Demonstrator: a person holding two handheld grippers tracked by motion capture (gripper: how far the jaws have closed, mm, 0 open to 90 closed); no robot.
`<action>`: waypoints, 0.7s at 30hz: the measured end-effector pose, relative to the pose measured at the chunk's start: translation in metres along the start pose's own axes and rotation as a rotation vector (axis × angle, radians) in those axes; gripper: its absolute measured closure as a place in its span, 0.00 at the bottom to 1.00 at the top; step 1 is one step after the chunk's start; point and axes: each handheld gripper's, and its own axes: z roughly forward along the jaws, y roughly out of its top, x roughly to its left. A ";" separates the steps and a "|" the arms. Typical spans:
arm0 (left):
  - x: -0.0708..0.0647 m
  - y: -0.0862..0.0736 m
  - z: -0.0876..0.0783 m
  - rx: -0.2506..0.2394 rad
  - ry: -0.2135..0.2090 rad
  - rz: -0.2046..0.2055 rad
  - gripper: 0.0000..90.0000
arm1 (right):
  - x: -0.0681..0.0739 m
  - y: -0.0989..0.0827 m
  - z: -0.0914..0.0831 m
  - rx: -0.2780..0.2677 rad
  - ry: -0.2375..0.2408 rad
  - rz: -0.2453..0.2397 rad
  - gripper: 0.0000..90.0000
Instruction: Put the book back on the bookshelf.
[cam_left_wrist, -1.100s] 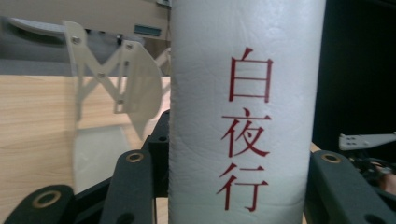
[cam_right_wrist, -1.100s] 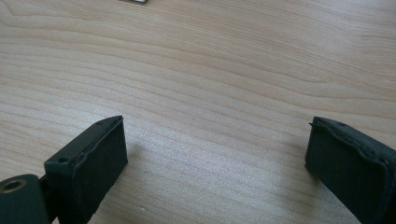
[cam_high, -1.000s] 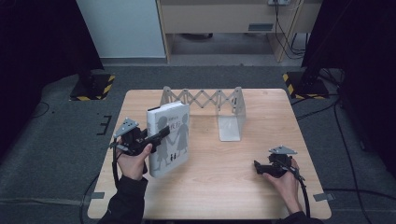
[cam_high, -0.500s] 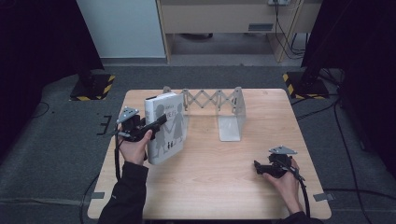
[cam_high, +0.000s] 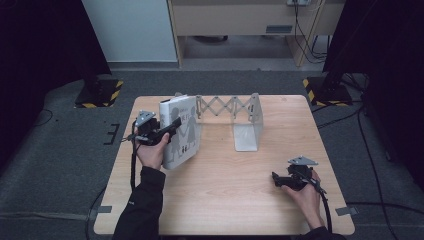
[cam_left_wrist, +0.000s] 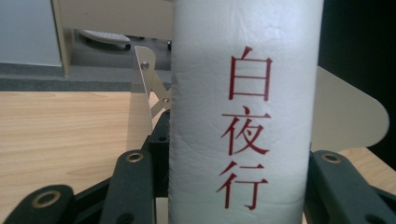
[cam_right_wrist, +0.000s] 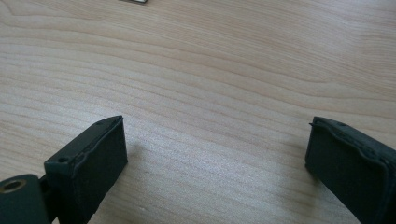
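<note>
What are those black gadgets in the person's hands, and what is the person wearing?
Each hand holds a black two-jaw gripper: the left gripper and right gripper. Both carry a grey three-cornered plate on top and trail a black cable. The jaws are flat black bars with brass-coloured rivets. The left arm wears a dark sleeve.

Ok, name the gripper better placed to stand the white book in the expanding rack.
Left. The left gripper is shut on the white book, upright beside the expanding rack. The right gripper is open over bare table, farther from the rack.
</note>
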 end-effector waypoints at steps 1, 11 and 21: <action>0.000 0.000 0.003 -0.001 0.004 -0.004 0.58 | 0.000 0.000 0.000 0.000 0.000 -0.002 0.06; -0.003 -0.001 0.021 -0.014 0.009 -0.002 0.58 | 0.000 0.000 0.000 0.000 0.000 -0.001 0.06; -0.002 -0.001 0.033 -0.013 0.044 0.009 0.58 | 0.000 0.000 0.000 -0.001 -0.001 -0.001 0.06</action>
